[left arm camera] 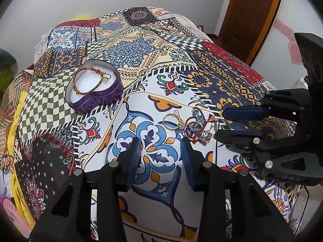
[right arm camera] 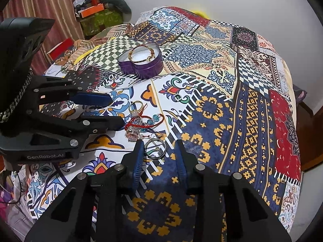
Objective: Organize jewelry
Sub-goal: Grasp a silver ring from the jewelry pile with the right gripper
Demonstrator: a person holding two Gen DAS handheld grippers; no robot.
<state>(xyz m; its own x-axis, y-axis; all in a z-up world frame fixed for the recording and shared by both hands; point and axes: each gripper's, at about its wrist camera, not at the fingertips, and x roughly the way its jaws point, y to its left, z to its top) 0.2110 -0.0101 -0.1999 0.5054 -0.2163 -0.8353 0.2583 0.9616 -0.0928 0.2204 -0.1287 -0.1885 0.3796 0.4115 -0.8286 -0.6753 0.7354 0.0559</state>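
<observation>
Right claw [right arm camera: 159,151] is hovering part-open around the thin, stiff, slippery silver metal ring [right arm camera: 155,148] beside the tangled jewelry pile [right arm camera: 141,119]; pinching its rim looks best.

Bed, patterned quilt [left arm camera: 141,50]: broad bare stretches around and beyond the purple heart-shaped tin [left arm camera: 94,92]. Obstacles: the tin; a jewelry cluster [left arm camera: 193,127] between both tools. Far side walled; door [left arm camera: 252,16] at one corner.
</observation>
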